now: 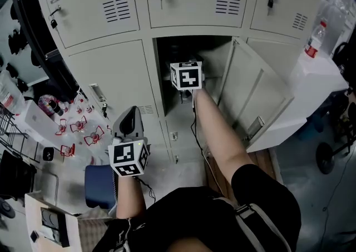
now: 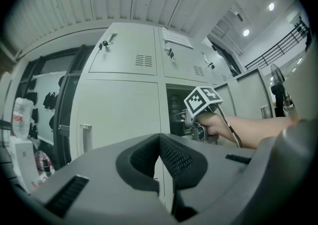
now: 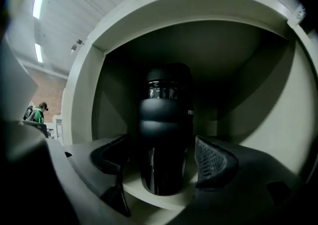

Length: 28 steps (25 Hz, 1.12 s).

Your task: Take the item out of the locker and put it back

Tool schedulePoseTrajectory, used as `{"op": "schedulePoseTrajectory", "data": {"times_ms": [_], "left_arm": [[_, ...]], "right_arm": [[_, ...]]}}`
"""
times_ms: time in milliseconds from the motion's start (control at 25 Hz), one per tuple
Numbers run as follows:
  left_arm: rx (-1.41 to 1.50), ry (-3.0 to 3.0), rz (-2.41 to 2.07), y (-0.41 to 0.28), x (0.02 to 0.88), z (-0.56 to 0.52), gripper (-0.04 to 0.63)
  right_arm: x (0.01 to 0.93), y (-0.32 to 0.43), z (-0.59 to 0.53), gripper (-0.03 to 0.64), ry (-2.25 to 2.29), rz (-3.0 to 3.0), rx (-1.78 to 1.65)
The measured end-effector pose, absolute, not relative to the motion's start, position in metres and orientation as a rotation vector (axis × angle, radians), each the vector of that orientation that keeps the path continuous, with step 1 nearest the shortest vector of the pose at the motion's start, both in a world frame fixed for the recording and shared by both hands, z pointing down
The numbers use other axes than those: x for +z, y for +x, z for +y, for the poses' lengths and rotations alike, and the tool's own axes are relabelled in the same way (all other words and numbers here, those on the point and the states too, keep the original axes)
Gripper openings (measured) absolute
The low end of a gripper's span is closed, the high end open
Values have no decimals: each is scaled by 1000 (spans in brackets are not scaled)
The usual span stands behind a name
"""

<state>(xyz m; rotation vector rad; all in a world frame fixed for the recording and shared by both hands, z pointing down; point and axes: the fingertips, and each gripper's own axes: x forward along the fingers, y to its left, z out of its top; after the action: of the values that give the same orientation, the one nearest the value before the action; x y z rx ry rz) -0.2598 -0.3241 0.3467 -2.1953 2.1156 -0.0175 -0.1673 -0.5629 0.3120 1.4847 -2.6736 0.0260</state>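
A black insulated bottle [image 3: 165,129] stands upright on the shelf inside the open locker compartment [image 1: 167,59]. My right gripper [image 3: 164,158] reaches into that compartment, its marker cube [image 1: 186,75] at the opening. Its jaws stand open on either side of the bottle's lower body, with a gap between each pad and the bottle. My left gripper [image 1: 130,114] hangs low outside the lockers, in front of a closed door, shut with nothing in it. Its pads [image 2: 169,157] meet at the tip.
The compartment's door [image 1: 261,100] is swung out to the right. A clear bottle with a red cap [image 1: 314,39] stands on a white top at the right. A blue seat [image 1: 100,187] and red-trimmed clutter [image 1: 78,128] lie at the lower left.
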Motion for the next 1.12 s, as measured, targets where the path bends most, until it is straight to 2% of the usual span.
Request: {"op": "schedulePoseTrajectory", "data": {"times_ms": [640,1120], "left_arm": [[-25,-2177,2133,-285,346,-326,11],[-23,-2241,2061,-251,347,-328,11]], "right_arm": [[305,-177,-583,423,1473,-2707,114],[306,-139,-536,423,1355,-2806,538]]}}
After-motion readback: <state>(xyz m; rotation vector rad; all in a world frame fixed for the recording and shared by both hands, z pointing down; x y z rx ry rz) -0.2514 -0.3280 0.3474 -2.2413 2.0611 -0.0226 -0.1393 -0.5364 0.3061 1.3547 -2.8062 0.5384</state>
